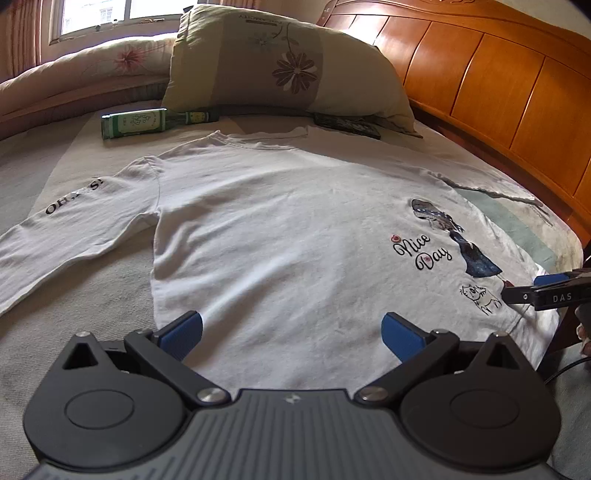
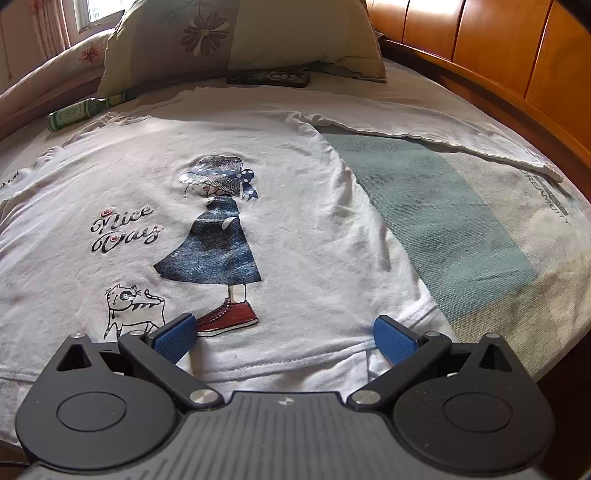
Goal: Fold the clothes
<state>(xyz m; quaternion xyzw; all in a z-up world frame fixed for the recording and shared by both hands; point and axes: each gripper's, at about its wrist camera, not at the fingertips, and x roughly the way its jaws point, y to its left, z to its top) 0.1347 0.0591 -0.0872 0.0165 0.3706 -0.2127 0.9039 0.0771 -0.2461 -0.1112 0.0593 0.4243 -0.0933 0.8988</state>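
Observation:
A white long-sleeved shirt [image 1: 280, 229] lies spread flat, front up, on the bed, with a "Nice Day" print and a girl in a blue dress [image 2: 214, 243]. Its sleeves stretch out to both sides. My left gripper [image 1: 291, 332] is open, hovering over the bottom hem near the shirt's left half, nothing between its fingers. My right gripper [image 2: 284, 338] is open too, low over the hem beside the printed red shoe. In the left wrist view the right gripper [image 1: 524, 291] shows side-on at the far right edge.
A floral pillow [image 1: 280, 62] leans at the head of the bed, against a wooden headboard [image 1: 498, 85]. A green bottle [image 1: 155, 122] and a dark flat object [image 1: 347, 125] lie beyond the collar. The bedcover [image 2: 443, 206] is striped green. A window [image 1: 96, 14] is at the back left.

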